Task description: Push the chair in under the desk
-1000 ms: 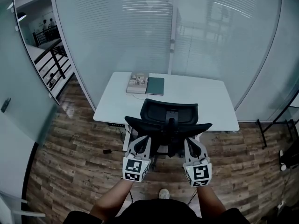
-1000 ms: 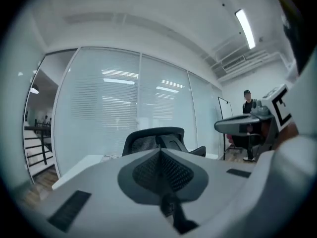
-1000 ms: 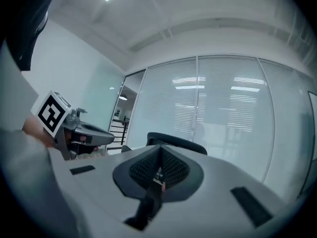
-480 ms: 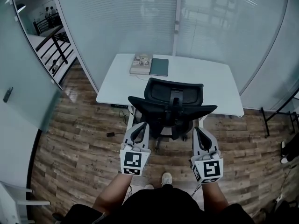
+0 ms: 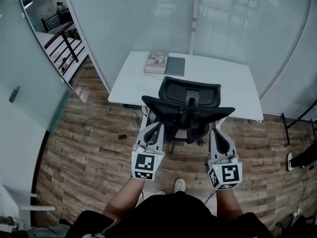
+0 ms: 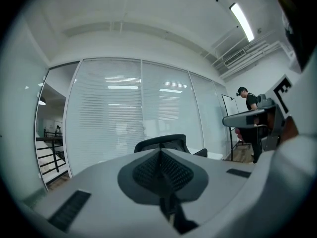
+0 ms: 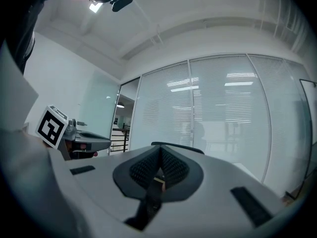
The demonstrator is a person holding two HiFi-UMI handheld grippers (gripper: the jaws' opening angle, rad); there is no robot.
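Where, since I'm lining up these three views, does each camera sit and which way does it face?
Head view: on the person's head, looking steeply down at the chair and desk; the arms, left tool and right tool show.
Left gripper view: on the left tool, looking level along its shut jaws at the chair's top and glass wall; right tool at right.
Right gripper view: on the right tool, same heading, jaws shut; left tool at left.
Shared: both gripper views show chair and glass wall.

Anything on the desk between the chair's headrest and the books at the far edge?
No. In the head view, the desk is bare white top between the chair headrest and the books.
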